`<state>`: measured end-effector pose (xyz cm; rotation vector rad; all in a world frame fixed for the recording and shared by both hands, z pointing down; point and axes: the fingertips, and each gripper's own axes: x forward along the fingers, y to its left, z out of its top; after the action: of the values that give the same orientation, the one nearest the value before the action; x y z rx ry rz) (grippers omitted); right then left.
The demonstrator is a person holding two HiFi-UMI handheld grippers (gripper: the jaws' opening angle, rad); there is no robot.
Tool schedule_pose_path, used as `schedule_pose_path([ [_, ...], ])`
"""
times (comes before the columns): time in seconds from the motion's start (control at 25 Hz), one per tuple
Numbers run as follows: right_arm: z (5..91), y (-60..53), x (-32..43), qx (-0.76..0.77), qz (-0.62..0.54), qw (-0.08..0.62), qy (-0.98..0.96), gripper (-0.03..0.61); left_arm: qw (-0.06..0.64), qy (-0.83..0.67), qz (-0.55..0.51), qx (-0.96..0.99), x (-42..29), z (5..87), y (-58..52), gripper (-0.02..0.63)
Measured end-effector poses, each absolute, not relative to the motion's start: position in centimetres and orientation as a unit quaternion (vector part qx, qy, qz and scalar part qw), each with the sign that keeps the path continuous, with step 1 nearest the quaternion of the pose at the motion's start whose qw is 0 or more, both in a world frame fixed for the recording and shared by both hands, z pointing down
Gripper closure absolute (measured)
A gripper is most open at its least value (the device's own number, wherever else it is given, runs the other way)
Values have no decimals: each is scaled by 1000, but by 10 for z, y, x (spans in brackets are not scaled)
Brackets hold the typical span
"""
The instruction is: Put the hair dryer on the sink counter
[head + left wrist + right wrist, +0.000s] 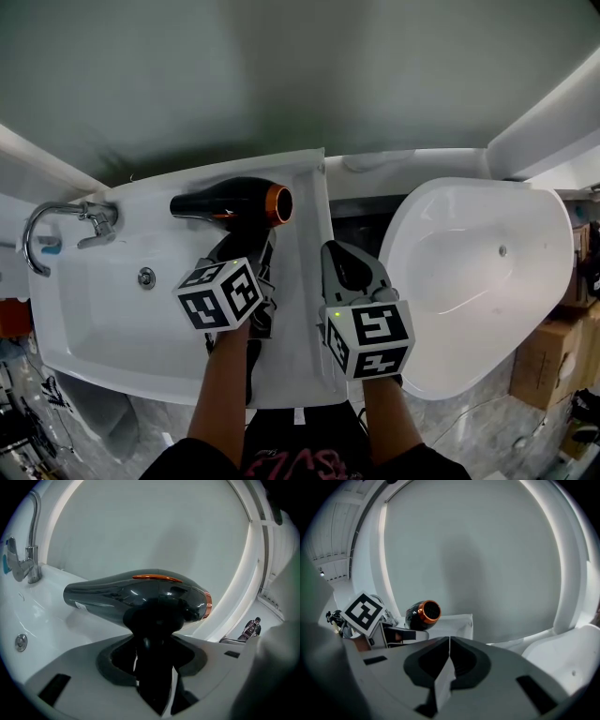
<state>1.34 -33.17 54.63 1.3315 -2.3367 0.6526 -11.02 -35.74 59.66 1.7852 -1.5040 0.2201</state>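
Observation:
A black hair dryer with an orange ring lies sideways over the back rim of the white sink counter, ringed end to the right. Whether it touches the rim I cannot tell. My left gripper is shut on its handle, which runs down between the jaws in the left gripper view, under the dryer's body. My right gripper hovers over the sink's right edge, shut and with nothing in it. The right gripper view shows the dryer's ringed end to the left, beyond its closed jaws.
A chrome faucet stands at the sink's left end, and a drain sits in the basin. A white bathtub lies to the right of the sink, with a cardboard box beyond it. A plain grey wall stands behind.

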Motion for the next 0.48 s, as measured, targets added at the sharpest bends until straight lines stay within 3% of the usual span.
schedule_pose_path([
  [0.48, 556, -331, 22, 469, 238, 191, -828, 557, 403, -591, 99, 692, -102, 617, -356, 425],
])
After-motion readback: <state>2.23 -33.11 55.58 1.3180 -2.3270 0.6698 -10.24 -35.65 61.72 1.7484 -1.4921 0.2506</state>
